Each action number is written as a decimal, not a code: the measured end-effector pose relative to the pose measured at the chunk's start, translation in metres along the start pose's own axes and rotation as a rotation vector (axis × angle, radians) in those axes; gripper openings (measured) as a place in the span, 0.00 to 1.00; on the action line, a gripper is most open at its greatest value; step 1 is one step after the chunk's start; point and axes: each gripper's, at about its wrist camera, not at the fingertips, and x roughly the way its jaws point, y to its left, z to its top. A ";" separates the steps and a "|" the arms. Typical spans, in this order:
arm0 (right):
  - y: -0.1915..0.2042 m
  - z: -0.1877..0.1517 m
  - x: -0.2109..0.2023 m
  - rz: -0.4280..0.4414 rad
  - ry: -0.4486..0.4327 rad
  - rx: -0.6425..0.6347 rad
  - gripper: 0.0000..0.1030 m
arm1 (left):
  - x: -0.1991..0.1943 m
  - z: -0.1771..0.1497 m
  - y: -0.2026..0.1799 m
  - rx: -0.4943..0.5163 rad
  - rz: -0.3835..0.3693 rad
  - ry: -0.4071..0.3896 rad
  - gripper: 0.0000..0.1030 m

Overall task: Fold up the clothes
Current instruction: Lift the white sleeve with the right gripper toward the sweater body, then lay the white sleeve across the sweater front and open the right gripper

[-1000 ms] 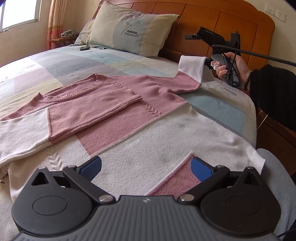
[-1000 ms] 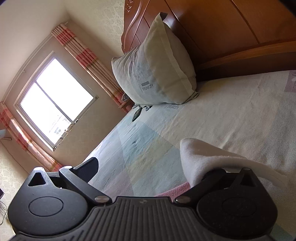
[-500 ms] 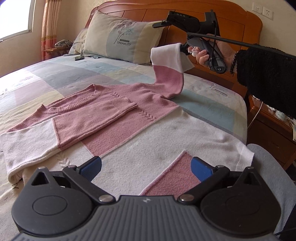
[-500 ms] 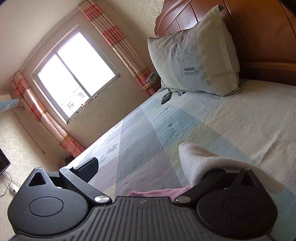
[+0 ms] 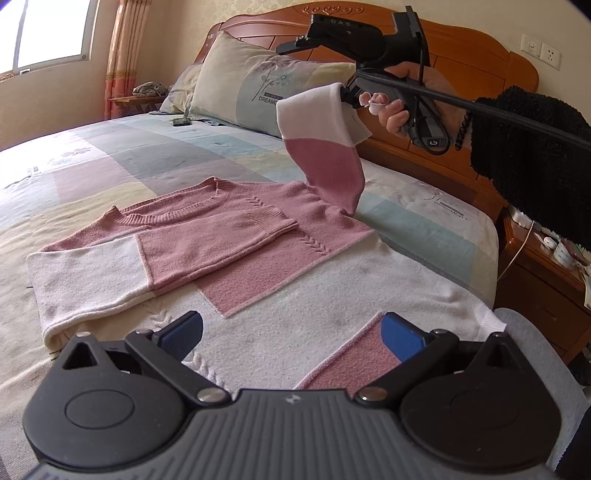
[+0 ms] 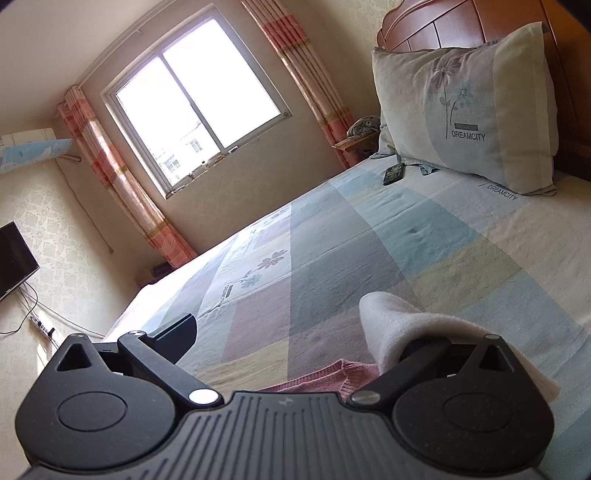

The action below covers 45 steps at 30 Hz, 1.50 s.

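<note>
I see sweater pink and white blocks, raised sleeve white cuff over pink | bedsheet pastel blue, grey, yellow checks, flower prints | pillow pale blue-cream, flower motif | headboard orange-brown wood | curtains pink-striped | my finger pads blue.

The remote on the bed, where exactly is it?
In the right wrist view the remote lies on the bedsheet just left of the pillow, near the headboard.
</note>
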 end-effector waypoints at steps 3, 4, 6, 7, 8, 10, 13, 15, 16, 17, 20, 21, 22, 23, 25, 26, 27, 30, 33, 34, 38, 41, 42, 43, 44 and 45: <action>0.016 -0.004 0.009 0.018 0.025 -0.024 1.00 | -0.003 -0.001 0.005 -0.016 0.007 -0.002 0.99; 0.020 -0.006 0.012 0.024 0.034 -0.033 1.00 | -0.003 -0.002 0.006 -0.021 0.011 0.001 0.99; 0.029 -0.010 0.019 0.031 0.054 -0.045 1.00 | -0.004 -0.004 0.009 -0.028 0.020 0.008 0.99; 0.033 -0.012 0.022 0.033 0.065 -0.050 1.00 | -0.004 -0.004 0.010 -0.032 0.025 0.012 0.99; 0.036 -0.014 0.026 0.036 0.074 -0.053 1.00 | -0.004 -0.005 0.012 -0.035 0.030 0.015 0.99; 0.042 -0.018 0.033 0.042 0.089 -0.059 1.00 | -0.004 -0.006 0.015 -0.042 0.035 0.021 0.99; 0.047 -0.026 0.043 0.045 0.115 -0.067 1.00 | -0.004 -0.008 0.018 -0.051 0.038 0.029 0.99; 0.050 -0.031 0.051 0.048 0.130 -0.067 1.00 | -0.003 -0.009 0.019 -0.054 0.043 0.034 0.99; 0.051 -0.034 0.055 0.049 0.138 -0.067 1.00 | -0.003 -0.009 0.020 -0.057 0.046 0.039 0.99; 0.052 -0.037 0.058 0.051 0.146 -0.067 1.00 | -0.002 -0.010 0.021 -0.059 0.050 0.044 0.99; 0.053 -0.046 0.070 0.054 0.174 -0.053 1.00 | 0.000 -0.013 0.023 -0.064 0.060 0.062 0.99; 0.053 -0.050 0.073 0.055 0.183 -0.052 1.00 | 0.000 -0.014 0.024 -0.064 0.066 0.067 0.99; 0.054 -0.054 0.078 0.057 0.191 -0.053 1.00 | 0.001 -0.015 0.024 -0.064 0.072 0.072 0.99; 0.054 -0.058 0.082 0.058 0.199 -0.054 1.00 | 0.001 -0.016 0.025 -0.065 0.073 0.074 0.99; 0.054 -0.066 0.090 0.064 0.219 -0.048 1.00 | 0.002 -0.016 0.026 -0.068 0.075 0.078 0.99; 0.053 -0.071 0.094 0.068 0.230 -0.044 1.00 | 0.003 -0.016 0.027 -0.070 0.077 0.080 0.99; 0.051 -0.076 0.098 0.072 0.243 -0.038 1.00 | 0.004 -0.017 0.027 -0.071 0.078 0.082 0.99; 0.047 -0.091 0.108 0.083 0.289 -0.026 1.00 | 0.005 -0.017 0.029 -0.075 0.081 0.087 0.99; 0.041 -0.107 0.114 0.087 0.335 -0.026 1.00 | 0.007 -0.018 0.031 -0.080 0.085 0.093 0.99; 0.038 -0.111 0.115 0.089 0.348 -0.022 1.00 | 0.007 -0.018 0.031 -0.081 0.086 0.095 0.99; 0.024 -0.129 0.114 0.101 0.398 0.027 1.00 | 0.009 -0.019 0.030 -0.076 0.087 0.100 0.99; 0.012 -0.142 0.108 0.084 0.419 0.058 1.00 | 0.009 -0.019 0.029 -0.071 0.084 0.100 0.99; 0.008 -0.143 0.104 0.083 0.415 0.073 1.00 | 0.009 -0.019 0.028 -0.070 0.082 0.099 0.99; 0.004 -0.144 0.101 0.087 0.408 0.088 1.00 | 0.009 -0.019 0.028 -0.069 0.082 0.099 0.99; 0.001 -0.142 0.097 0.084 0.393 0.107 1.00 | 0.009 -0.019 0.028 -0.068 0.083 0.100 0.99; -0.003 -0.139 0.093 0.078 0.374 0.129 1.00 | 0.009 -0.019 0.028 -0.068 0.083 0.100 0.99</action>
